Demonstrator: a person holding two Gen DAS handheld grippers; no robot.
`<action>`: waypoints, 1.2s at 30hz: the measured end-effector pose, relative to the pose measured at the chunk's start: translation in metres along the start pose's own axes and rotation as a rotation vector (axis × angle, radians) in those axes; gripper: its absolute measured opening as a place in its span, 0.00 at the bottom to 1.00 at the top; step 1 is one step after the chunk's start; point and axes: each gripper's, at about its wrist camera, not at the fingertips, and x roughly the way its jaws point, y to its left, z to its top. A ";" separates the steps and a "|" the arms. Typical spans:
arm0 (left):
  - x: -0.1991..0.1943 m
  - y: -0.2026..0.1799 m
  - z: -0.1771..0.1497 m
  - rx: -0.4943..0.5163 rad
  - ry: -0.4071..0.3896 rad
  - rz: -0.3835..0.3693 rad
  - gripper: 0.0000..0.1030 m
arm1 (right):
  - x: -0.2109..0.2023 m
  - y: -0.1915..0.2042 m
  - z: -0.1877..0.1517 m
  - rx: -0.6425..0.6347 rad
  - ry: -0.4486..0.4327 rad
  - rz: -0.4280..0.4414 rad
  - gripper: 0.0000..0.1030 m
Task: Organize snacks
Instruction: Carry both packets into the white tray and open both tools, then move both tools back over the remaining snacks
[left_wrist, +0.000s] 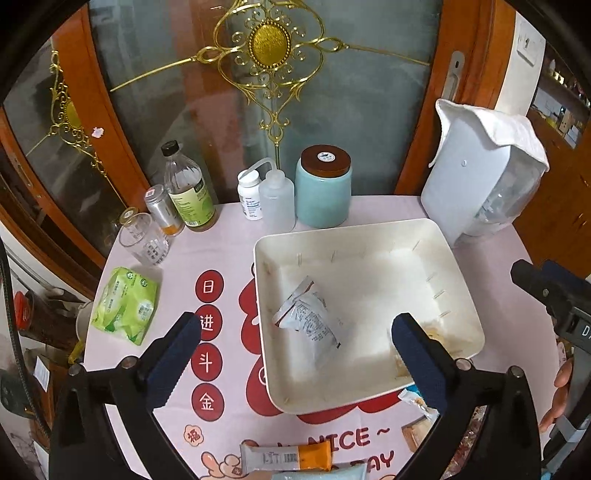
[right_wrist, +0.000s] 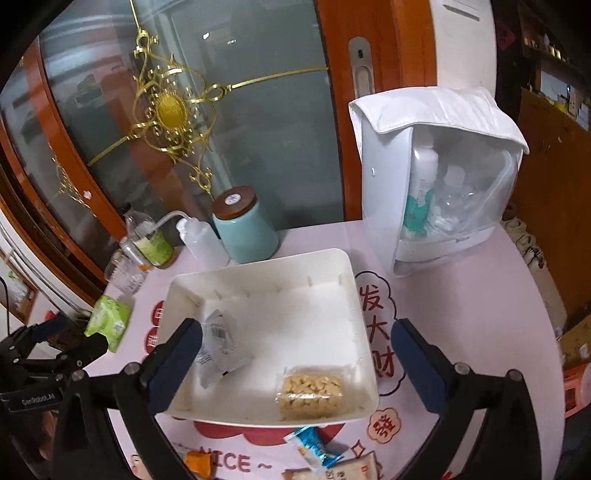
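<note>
A white tray (left_wrist: 458, 291) sits mid-table; it also shows in the right wrist view (right_wrist: 354, 295). In it lie grey snack packets (left_wrist: 310, 317) (right_wrist: 221, 343) and a clear pack of yellow puffs (right_wrist: 310, 395). My left gripper (left_wrist: 295, 354) is open and empty above the tray's near left part. My right gripper (right_wrist: 295, 358) is open and empty above the tray. Loose snacks lie in front of the tray: an orange-and-grey bar (left_wrist: 288, 458) and a blue-and-white packet (right_wrist: 314, 446).
At the back stand a teal jar (left_wrist: 323, 188), a squeeze bottle (left_wrist: 275, 199), a pill bottle (left_wrist: 249, 195), a vinegar bottle (left_wrist: 188, 192) and a glass (left_wrist: 142, 240). A green tissue pack (left_wrist: 125, 304) lies left. A white cloth-topped box (right_wrist: 436, 177) stands right.
</note>
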 end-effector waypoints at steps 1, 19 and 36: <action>-0.004 0.001 -0.001 0.001 -0.005 -0.001 1.00 | -0.004 0.000 -0.001 -0.001 -0.006 0.002 1.00; -0.147 -0.040 -0.065 0.127 -0.200 0.090 1.00 | -0.153 0.007 -0.057 -0.172 -0.165 0.075 1.00; -0.217 -0.108 -0.190 0.230 -0.135 -0.016 1.00 | -0.223 -0.034 -0.147 -0.132 -0.123 0.064 1.00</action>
